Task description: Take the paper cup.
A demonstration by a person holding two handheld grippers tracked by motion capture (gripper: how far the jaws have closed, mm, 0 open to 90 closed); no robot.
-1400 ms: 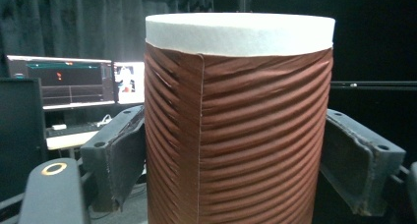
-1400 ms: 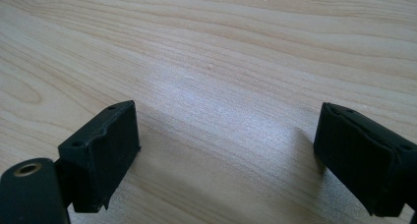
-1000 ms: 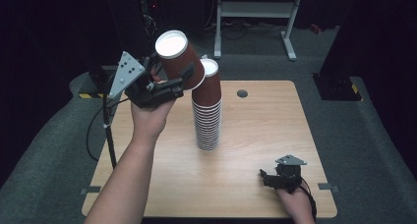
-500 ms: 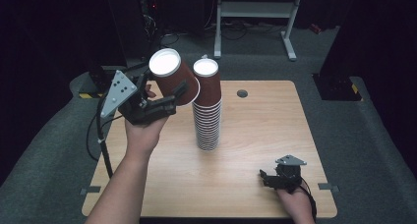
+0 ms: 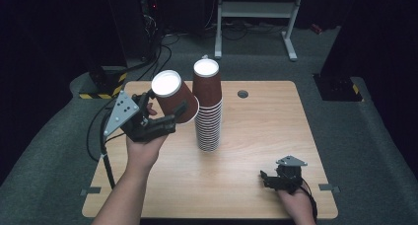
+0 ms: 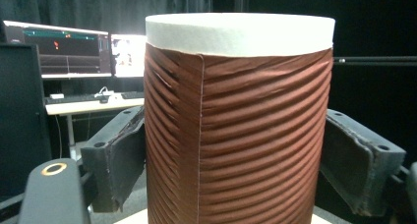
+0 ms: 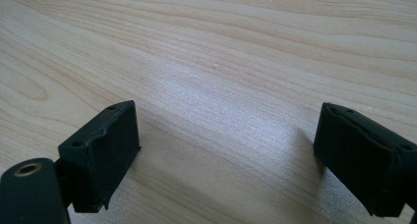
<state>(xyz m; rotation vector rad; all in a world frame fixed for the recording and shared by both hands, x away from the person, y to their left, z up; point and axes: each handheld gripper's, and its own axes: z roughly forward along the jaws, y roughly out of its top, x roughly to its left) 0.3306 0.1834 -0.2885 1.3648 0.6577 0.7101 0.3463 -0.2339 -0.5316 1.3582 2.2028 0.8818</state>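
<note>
- Left tool (image 5: 167, 120) pinches a single brown ribbed cup (image 5: 173, 100) across its wall; the left gripper view shows both black pads pressed against the corrugated sides, white end uppermost.
- That cup hangs tilted in the air, above the left half of the desk (image 5: 256, 116) and just beside the tall stack of cups (image 5: 208, 111), not nested on it.
- Right tool (image 5: 272, 180) rests low at the near right of the desk with its jaws spread wide and nothing between them; bare wood shows between them in the right gripper view.
- Judging by this, one cup is separated from the stack, which stands upright and many cups deep near the middle of the desk.
- Setting the held cup down is not yet done, and no loose cup stands on the desk, so most of the work seems left.
</note>
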